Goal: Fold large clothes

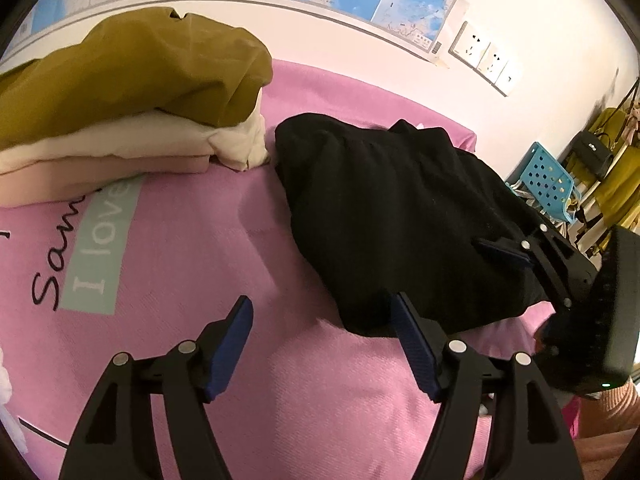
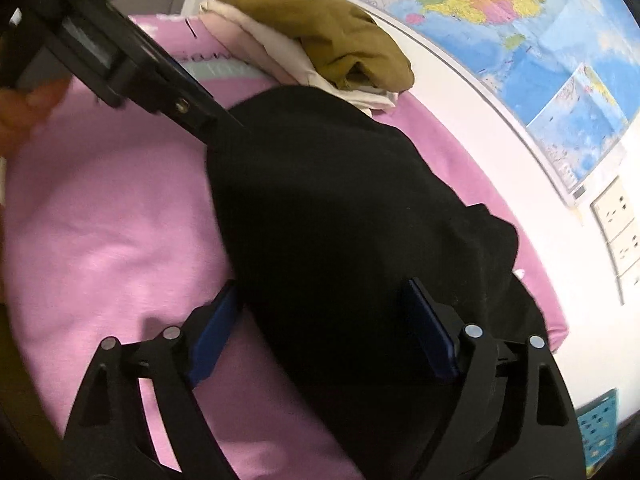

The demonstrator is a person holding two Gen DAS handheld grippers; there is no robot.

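A black garment (image 1: 400, 216) lies bunched and partly folded on a pink printed sheet (image 1: 180, 240). My left gripper (image 1: 320, 304) hovers open over the sheet at the garment's near edge; its right finger (image 1: 412, 344) touches the black fabric. My right gripper (image 2: 322, 286) is open, straddling the black garment (image 2: 340, 208), which lies loose between its fingers. One of the right gripper's fingers (image 1: 502, 254) rests over the garment's right side in the left wrist view. In the right wrist view the left gripper (image 2: 180, 100) reaches the garment's far corner.
A stack of folded clothes, olive on top (image 1: 132, 68) over cream and pink, sits at the back left by the wall (image 2: 340, 40). Maps and sockets (image 1: 484, 60) are on the wall. A blue perforated basket (image 1: 548, 180) and hanging yellow clothes stand off right.
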